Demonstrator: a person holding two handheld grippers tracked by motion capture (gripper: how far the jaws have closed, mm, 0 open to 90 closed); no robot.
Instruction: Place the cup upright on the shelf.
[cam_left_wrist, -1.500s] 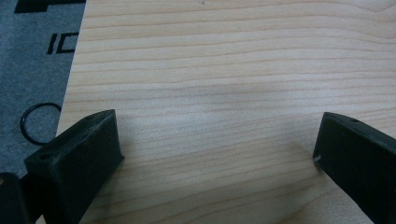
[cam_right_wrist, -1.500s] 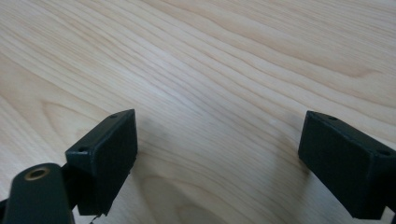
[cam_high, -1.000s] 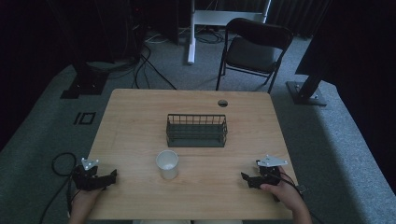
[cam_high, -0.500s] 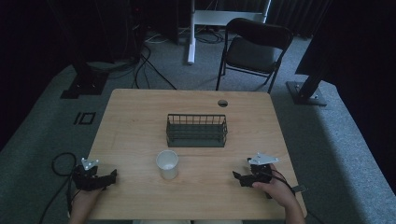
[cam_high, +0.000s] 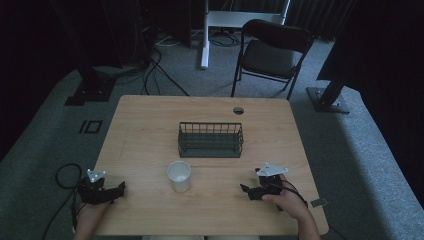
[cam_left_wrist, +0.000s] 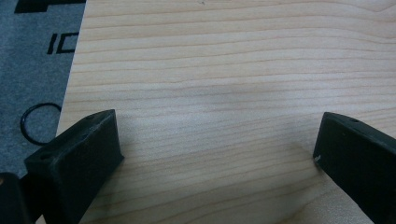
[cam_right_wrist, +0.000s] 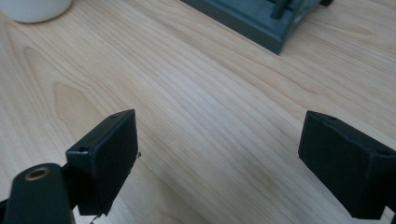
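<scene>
Sitting upright near the table's front edge, between the two grippers and just in front of the dark green wire basket (cam_high: 210, 140), the small white paper cup (cam_high: 179, 175) looked light, thin-walled and easy to crush or tip. Right gripper (cam_high: 248, 190) pointed toward it with jaws spread wide and empty; left gripper (cam_high: 120, 188) rested on the light wooden table (cam_high: 150, 125), jaws also wide apart. Best hold is probably a gentle pinch across the cup's mid-wall, not the rim.

This looked like a lab: beyond the right gripper (cam_high: 246, 190) stood a black folding chair (cam_high: 272, 52), dark equipment stands (cam_high: 90, 90) and loose cables (cam_high: 160, 75) on grey carpet (cam_high: 360, 150).
</scene>
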